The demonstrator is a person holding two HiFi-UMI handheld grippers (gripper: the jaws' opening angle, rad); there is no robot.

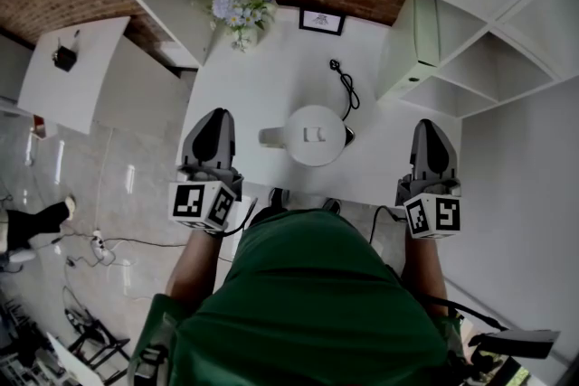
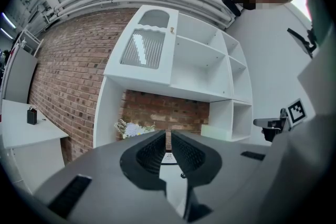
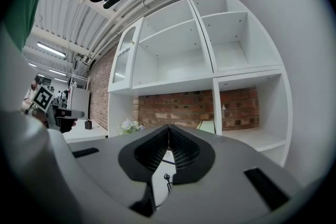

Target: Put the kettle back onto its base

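You have both grippers held level at the near edge of the white table [image 1: 262, 86], one to each side of the white electric kettle [image 1: 315, 136]. Your left gripper [image 1: 214, 117] has its jaws drawn together to a thin slit with nothing between them, as its own view [image 2: 169, 135] shows. Your right gripper [image 1: 431, 126] has its jaw tips meeting and also grips nothing [image 3: 168, 128]. Neither touches the kettle.

The kettle stands upright in the middle of the table between your grippers, lid closed, so what is in it cannot be seen. Its handle points toward your left gripper. A dark sliver shows at its right side, where the black cord [image 1: 346, 90] ends. That looks like the base [image 1: 350, 136], mostly covered by the kettle, though from above you cannot tell whether the kettle is seated on it.

At the far end of the table a vase [image 1: 242, 37] holds a bunch of pale blue and white flowers [image 1: 237, 4], with a small framed picture [image 1: 321, 21] beside it. The white shelf unit [image 1: 470, 59] stands on your right, and one lower compartment holds a pale green flat thing [image 3: 208, 126] leaning upright.
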